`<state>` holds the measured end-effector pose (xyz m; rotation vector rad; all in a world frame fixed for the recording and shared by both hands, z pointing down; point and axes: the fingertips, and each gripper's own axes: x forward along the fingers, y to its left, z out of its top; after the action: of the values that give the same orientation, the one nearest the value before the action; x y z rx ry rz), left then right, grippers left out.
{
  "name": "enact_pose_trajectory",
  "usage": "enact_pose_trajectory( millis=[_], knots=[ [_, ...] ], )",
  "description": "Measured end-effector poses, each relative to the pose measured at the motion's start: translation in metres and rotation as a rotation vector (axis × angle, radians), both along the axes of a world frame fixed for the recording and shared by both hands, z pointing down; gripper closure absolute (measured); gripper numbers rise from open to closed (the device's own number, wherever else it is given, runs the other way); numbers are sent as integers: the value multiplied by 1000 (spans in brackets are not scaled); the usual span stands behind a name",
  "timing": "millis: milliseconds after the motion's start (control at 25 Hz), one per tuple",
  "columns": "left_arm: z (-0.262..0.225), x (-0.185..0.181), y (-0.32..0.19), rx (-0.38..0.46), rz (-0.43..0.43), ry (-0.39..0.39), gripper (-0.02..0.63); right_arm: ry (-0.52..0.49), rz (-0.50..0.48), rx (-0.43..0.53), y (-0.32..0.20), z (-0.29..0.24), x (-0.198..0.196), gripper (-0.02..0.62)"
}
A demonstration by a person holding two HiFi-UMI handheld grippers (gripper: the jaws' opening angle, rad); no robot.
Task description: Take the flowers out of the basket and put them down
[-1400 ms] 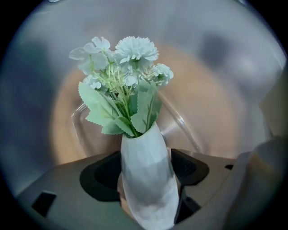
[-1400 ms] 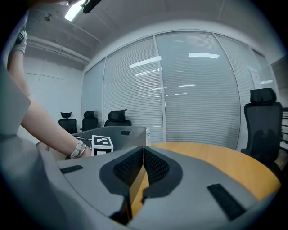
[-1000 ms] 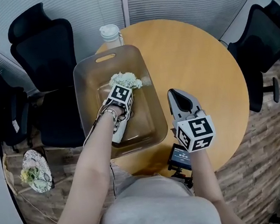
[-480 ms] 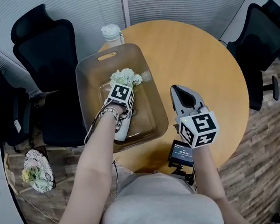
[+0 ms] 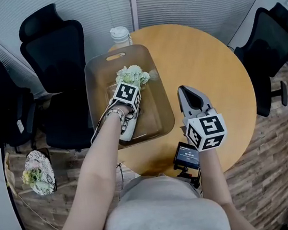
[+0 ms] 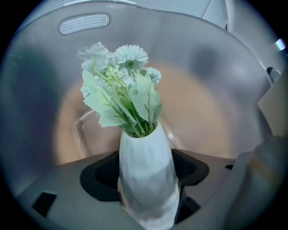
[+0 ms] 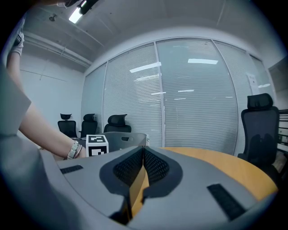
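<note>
Left gripper is pinching the white vase of flowers, inside the translucent basket at the table's 9 o'clock | right gripper is hanging pressed together, empty, at the basket's 4 o'clock | you are aiming straight up until blooms clear the rim, squeezing steadily.

Your head camera looks steeply down on the round table and basket. The left gripper view sits close inside that basket; the right gripper view faces level across the table toward blinds.
</note>
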<state>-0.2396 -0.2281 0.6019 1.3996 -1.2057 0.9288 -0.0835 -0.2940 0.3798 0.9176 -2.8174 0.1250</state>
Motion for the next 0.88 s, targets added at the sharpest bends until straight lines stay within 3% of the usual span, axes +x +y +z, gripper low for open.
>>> enact_pose_trajectory(
  millis=[880],
  knots=[
    [-79, -5, -12, 265, -6, -61, 252, -33, -37, 56, 37, -32, -4, 571]
  ],
)
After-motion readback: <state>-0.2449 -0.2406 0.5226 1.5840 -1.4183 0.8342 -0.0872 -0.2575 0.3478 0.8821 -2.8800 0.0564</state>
